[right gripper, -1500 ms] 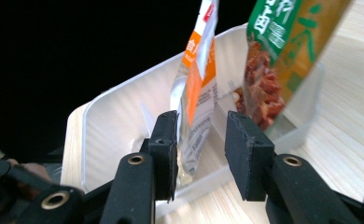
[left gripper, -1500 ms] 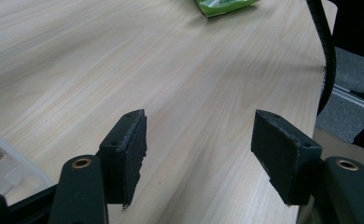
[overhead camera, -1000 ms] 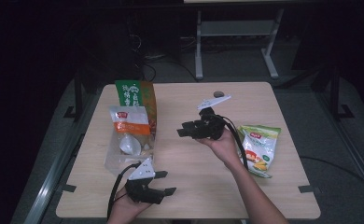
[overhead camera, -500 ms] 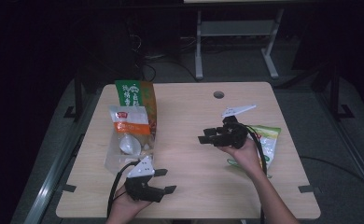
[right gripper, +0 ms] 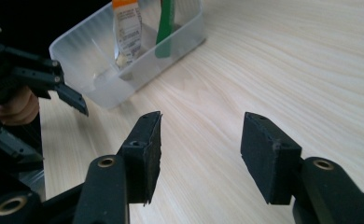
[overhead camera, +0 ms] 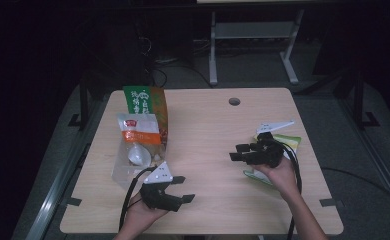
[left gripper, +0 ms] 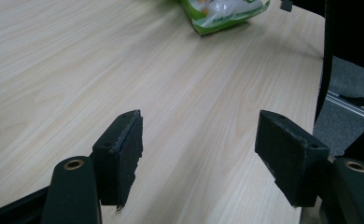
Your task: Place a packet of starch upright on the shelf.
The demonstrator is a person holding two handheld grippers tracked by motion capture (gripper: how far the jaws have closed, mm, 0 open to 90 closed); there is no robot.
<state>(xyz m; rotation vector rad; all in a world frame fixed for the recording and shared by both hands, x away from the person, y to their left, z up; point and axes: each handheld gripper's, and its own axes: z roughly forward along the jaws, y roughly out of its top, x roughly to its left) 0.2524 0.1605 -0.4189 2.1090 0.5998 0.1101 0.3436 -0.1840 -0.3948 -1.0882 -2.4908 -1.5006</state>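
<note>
While both hands sit low in the high view, the left gripper [overhead camera: 182, 189] is at bottom centre-left over bare table [overhead camera: 208, 130], jaws spread, nothing betw. them. The right gripper [overhead camera: 235, 152] is at centre-right, jaws apart w/ nothing betw. them, having just been opening; its body hangs over the green-yellow snack pouch [overhead camera: 289, 142] lying at the table's right edge. A clear plastic bin [overhead camera: 125, 170] at centre-left holds an orange-label packet [overhead camera: 139, 131] and a green bag [overhead camera: 144, 100].

Left gripper view: both black pads spread wide over wood grain, nothing betw. them; the pouch [left gripper: 222, 13] lies at top centre, well apart.

Right gripper view: pads apart over bare wood; the bin [right gripper: 124, 56] is upper left w/ the packet [right gripper: 126, 28] inside, and the left gripper [right gripper: 54, 86] shows at left edge.
</note>
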